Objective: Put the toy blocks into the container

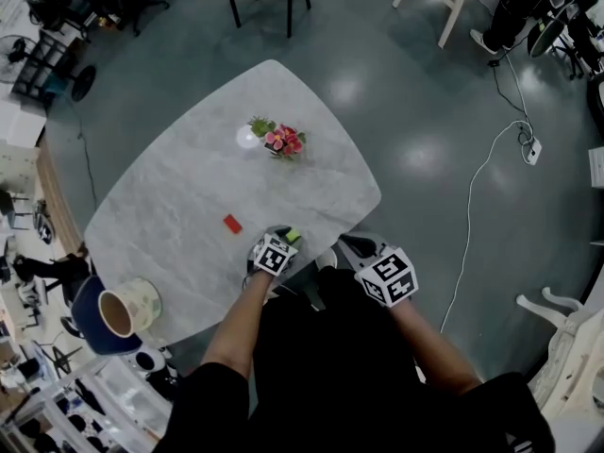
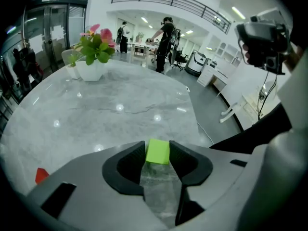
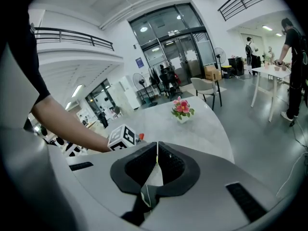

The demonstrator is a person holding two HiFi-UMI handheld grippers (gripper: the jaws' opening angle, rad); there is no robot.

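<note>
A lime-green toy block (image 2: pixel 157 151) sits between the tips of my left gripper (image 2: pixel 157 157), and both pads touch its sides. In the head view that gripper (image 1: pixel 286 241) is over the near edge of the marble table (image 1: pixel 179 196), with the green block (image 1: pixel 293 236) at its tip. A red block (image 1: pixel 232 223) lies on the table just to its left; in the left gripper view the red block (image 2: pixel 41 175) is at the lower left. My right gripper (image 3: pixel 156 160) is shut and holds nothing. It hangs just off the table's near edge (image 1: pixel 357 246).
A cream cup-shaped container (image 1: pixel 128 310) stands on a blue seat (image 1: pixel 87 321) off the table's near left corner. A flower pot (image 1: pixel 283 142) and a small white vessel (image 1: pixel 248 137) stand at the table's far side. Chairs, a white cable (image 1: pixel 481 196) and people surround the table.
</note>
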